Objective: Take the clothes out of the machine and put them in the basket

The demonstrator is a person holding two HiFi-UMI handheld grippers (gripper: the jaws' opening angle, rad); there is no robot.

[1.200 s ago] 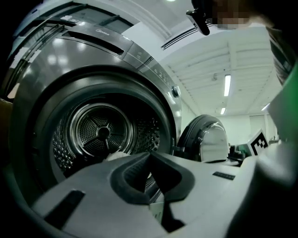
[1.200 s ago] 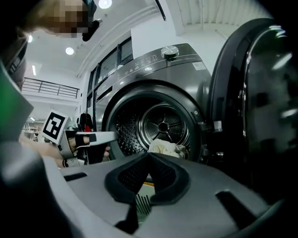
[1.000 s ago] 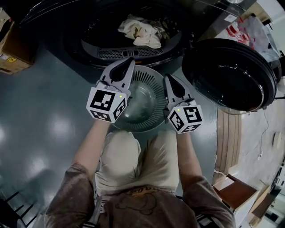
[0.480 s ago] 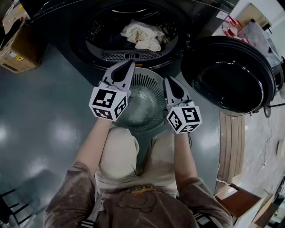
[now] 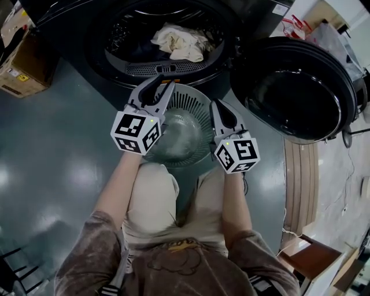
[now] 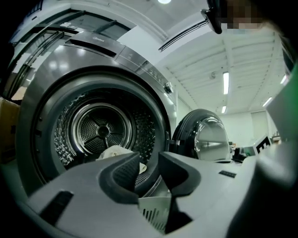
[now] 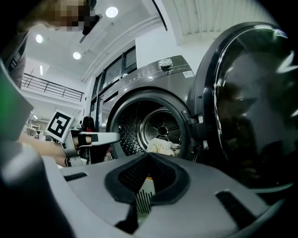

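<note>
While clothes [image 5: 179, 41] lie inside machine [image 5: 110, 63], reach is judged begun: left claw [image 5: 163, 82] just parted, empty; right claw [image 5: 215, 104] closed, empty; wider opening likely needed.

The floor [image 5: 52, 150] was a dark, glossy grey-green, catching soft patches of light. A cardboard box [image 5: 17, 66] stood at its left edge, and pale wooden boards [image 5: 298, 173] lay along the right. Overhead, the white ceiling [image 6: 205, 56] carried long strip lights [image 6: 226, 82] and round lamps [image 7: 111, 12]. A railing [image 7: 51, 88] ran along a far upper level.
</note>
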